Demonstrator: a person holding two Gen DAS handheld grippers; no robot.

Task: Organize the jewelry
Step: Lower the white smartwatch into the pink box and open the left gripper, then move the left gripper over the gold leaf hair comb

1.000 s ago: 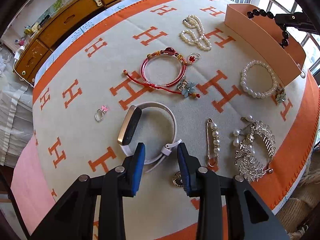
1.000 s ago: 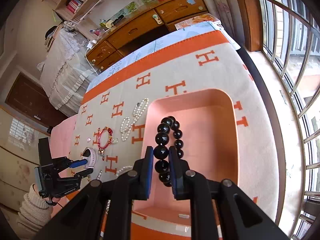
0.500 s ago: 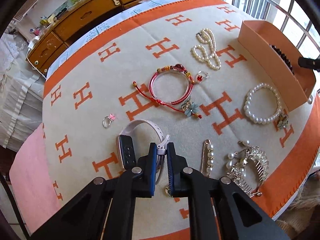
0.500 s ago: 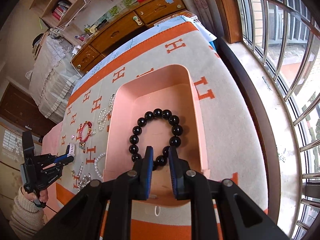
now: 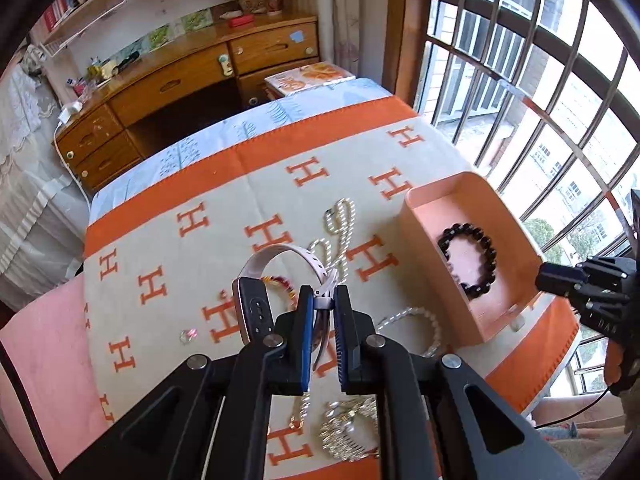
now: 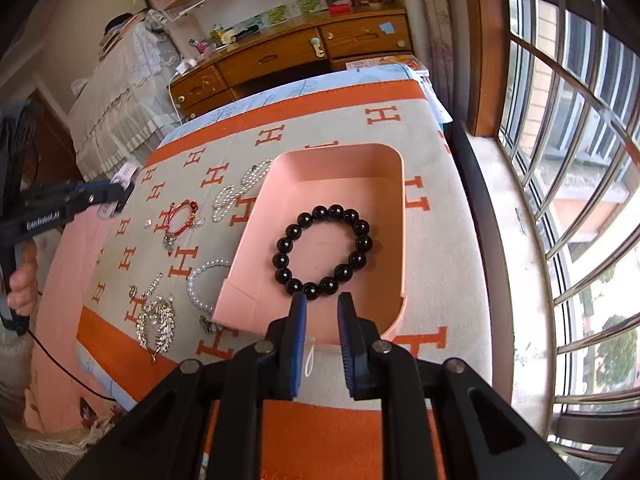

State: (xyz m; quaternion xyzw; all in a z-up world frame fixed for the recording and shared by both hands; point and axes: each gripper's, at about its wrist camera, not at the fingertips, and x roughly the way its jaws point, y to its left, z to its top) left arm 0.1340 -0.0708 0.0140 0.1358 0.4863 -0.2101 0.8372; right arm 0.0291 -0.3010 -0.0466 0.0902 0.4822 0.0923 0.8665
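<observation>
My left gripper is shut on the strap of a pink-white smart band and holds it up above the blanket. The pink tray stands to the right by the window; in the right wrist view the tray holds a black bead bracelet, which also shows in the left wrist view. My right gripper is open and empty, just behind the bracelet at the tray's near edge. The left gripper shows far left there.
On the orange-and-cream blanket lie a red cord bracelet, a pearl necklace, a white pearl bracelet, a crystal hair comb and a small ring. Window bars stand right; a wooden desk stands behind.
My left gripper closed on the smart band and lifted it off the blanket. My right gripper let go of the black bracelet in the tray, opened and drew back.
</observation>
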